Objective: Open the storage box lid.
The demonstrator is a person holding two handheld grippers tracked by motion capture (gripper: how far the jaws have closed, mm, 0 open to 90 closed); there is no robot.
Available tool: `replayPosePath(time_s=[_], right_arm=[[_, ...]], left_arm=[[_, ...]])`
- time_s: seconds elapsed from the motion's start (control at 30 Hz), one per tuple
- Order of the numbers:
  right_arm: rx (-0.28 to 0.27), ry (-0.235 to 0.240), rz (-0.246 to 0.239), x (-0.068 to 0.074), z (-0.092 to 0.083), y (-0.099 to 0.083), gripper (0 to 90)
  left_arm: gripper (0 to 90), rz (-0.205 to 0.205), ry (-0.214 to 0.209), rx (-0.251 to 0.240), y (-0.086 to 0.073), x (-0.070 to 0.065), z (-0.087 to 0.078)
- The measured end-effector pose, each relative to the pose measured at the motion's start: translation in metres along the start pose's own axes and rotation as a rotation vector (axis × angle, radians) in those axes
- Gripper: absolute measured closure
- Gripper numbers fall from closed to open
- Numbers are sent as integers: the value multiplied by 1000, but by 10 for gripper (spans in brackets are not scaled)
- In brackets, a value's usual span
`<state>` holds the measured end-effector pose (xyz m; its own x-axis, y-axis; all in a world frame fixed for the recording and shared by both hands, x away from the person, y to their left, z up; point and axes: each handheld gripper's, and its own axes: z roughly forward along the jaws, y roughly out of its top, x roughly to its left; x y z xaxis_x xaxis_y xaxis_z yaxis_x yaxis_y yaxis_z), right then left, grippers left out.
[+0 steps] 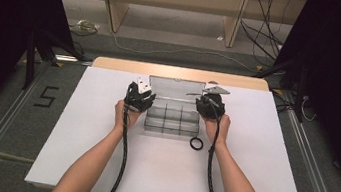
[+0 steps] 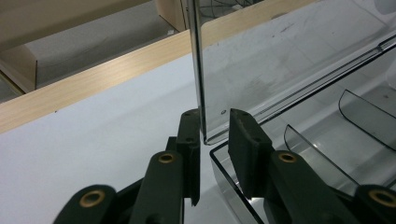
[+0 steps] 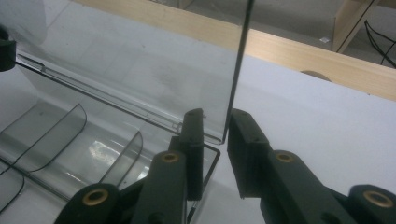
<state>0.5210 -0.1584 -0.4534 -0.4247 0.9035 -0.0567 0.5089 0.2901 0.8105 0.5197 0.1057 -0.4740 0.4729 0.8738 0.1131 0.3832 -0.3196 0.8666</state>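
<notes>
White matte table (image 1: pixel 99 156) | clear plastic box (image 1: pixel 172 121), lid (image 2: pixel 280 70) upright | both claws slightly parted astride lid edges, ungripped

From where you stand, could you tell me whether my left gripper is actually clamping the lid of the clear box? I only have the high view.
Observer: Not clamping. The lid's side edge stands between the left gripper's jaws; the outer pad sits close against it, and the inner pad stands off with a gap.
Operator: And the right gripper, please?
Observer: Much the same. The right gripper straddles the lid's other edge, again with a gap on the inner side.
Operator: Is anything lying below it?
Observer: The compartments between the curved dividers there look empty.
</notes>
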Motion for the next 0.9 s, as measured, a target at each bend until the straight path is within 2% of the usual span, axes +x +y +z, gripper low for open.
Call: replayPosePath(time_s=[0.27, 0.4, 0.57, 0.9], right_arm=[[3, -8, -1, 0, 3, 0, 767], [9, -18, -14, 2, 3, 0, 756], [14, -22, -25, 2, 4, 0, 758], [13, -27, -11, 2, 7, 1, 752]], left_arm=[[724, -4, 13, -3, -1, -2, 3], [688, 0, 21, -3, -2, -3, 3], [687, -13, 18, -7, -2, -4, 5], [672, -16, 13, -12, -2, -4, 6]])
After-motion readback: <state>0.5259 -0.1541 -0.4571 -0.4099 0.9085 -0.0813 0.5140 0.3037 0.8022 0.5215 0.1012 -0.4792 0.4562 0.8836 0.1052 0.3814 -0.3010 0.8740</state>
